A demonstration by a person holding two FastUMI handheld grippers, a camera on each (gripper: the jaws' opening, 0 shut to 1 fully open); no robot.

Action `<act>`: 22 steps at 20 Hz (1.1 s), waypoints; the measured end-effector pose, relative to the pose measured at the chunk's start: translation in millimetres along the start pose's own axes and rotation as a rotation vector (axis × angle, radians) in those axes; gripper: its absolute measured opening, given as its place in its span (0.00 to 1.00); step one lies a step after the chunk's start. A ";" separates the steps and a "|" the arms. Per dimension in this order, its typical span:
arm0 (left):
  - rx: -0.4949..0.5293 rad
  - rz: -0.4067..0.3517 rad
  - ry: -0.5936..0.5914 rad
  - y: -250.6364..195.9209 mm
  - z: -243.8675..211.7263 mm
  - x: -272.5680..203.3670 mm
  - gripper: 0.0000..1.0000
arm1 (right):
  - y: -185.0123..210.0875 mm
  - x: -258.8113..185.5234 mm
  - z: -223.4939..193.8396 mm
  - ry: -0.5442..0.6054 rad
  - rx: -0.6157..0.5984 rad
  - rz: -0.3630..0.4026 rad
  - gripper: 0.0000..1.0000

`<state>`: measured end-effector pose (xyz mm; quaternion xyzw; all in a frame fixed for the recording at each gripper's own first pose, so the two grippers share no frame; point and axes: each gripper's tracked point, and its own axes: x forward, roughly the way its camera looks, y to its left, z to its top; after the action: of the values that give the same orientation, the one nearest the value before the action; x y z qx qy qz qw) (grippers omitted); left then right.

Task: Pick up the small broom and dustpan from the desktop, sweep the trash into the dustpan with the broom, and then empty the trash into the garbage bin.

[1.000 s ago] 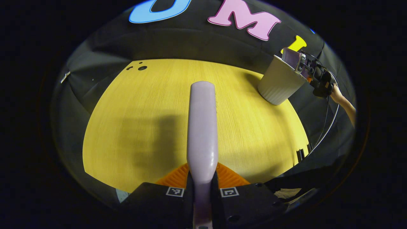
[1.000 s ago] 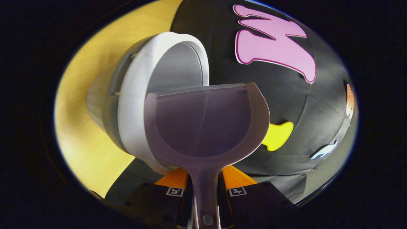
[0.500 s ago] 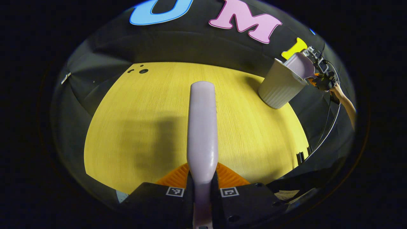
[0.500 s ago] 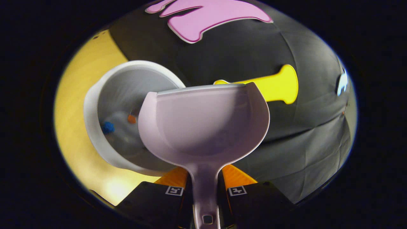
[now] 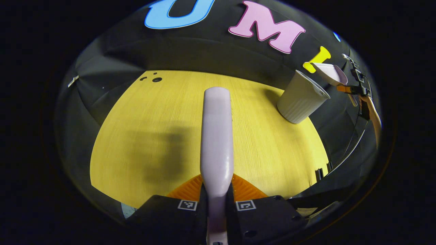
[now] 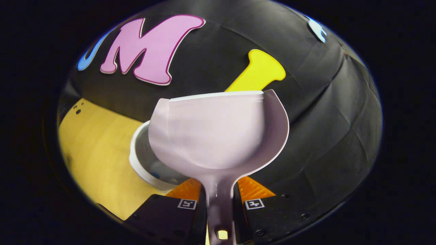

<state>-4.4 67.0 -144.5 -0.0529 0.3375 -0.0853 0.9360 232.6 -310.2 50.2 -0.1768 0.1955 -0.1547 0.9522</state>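
Both tongs grip: left clamps broom, right clamps dustpan above bin

Worktop: yellow, fine wood grain, centre of the left gripper view. Broom: pale lilac, glossy. Dustpan: pale lilac, plain. Garbage bin: off-white, vertically ribbed, upper right of the left gripper view.
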 end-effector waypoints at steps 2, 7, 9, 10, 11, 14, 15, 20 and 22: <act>0.008 0.004 -0.013 2.3 2.7 -2.6 0.27 | 1.6 1.5 0.6 -0.011 0.084 0.035 0.36; 0.004 -0.001 -0.028 1.8 1.2 -4.9 0.27 | 15.1 0.0 2.8 -0.008 0.305 0.183 0.36; 0.006 -0.006 -0.030 2.3 -1.6 -4.1 0.27 | 15.3 0.1 2.7 -0.004 0.320 0.205 0.36; 0.009 -0.006 -0.028 3.1 -2.7 -3.4 0.27 | 18.0 0.2 2.3 0.001 0.327 0.219 0.36; 0.010 -0.005 -0.026 3.1 -5.0 -1.2 0.27 | 20.0 1.1 1.1 0.012 0.341 0.240 0.36; 0.001 0.001 -0.021 4.6 -11.6 6.5 0.27 | 19.6 1.9 -1.0 0.063 0.349 0.290 0.36; -0.003 0.001 -0.019 5.0 -15.0 10.1 0.27 | 20.2 2.5 -3.7 0.082 0.333 0.297 0.36; 0.002 0.020 0.025 10.1 -26.2 38.3 0.27 | 43.5 7.6 -29.4 0.211 0.264 0.351 0.36; 0.024 0.046 0.035 13.1 -26.5 51.7 0.27 | 53.0 4.0 -40.6 0.273 0.253 0.395 0.36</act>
<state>19.5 68.6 -199.0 -0.0325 0.3540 -0.0685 0.9322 230.7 -275.8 -7.0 0.0074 0.3318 -0.0117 0.9432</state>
